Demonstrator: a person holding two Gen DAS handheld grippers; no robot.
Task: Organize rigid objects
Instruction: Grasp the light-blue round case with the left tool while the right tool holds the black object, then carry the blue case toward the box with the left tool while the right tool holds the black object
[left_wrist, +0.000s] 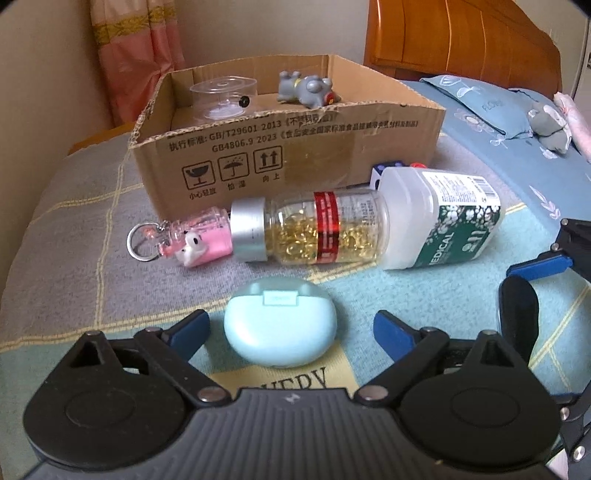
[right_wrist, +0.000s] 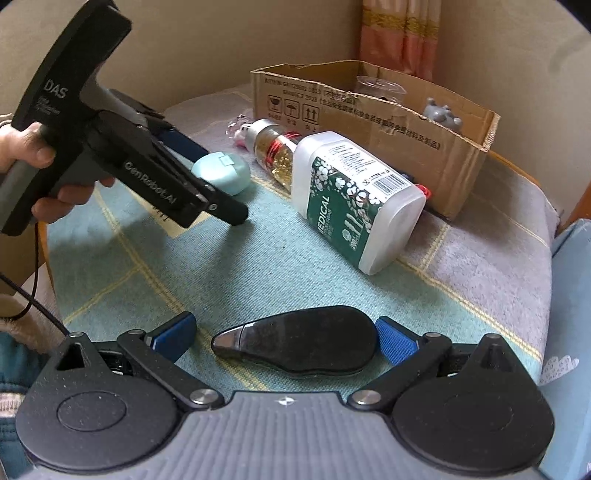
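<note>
**Grippers poised over bedside clutter**

Left wrist view: the left gripper (left_wrist: 291, 326) spreads its released jaws around a mint case (left_wrist: 279, 326) — pads apart from it. Far behind stands the cardboard box (left_wrist: 295, 162).

Right wrist view: the right gripper (right_wrist: 286, 341) brackets a black oval device (right_wrist: 299, 345) — right pad touching, left clear.

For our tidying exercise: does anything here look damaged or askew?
Yes. The cardboard box has a torn, ragged front rim. The pill bottle and white bottle lie on their sides, not upright.
</note>
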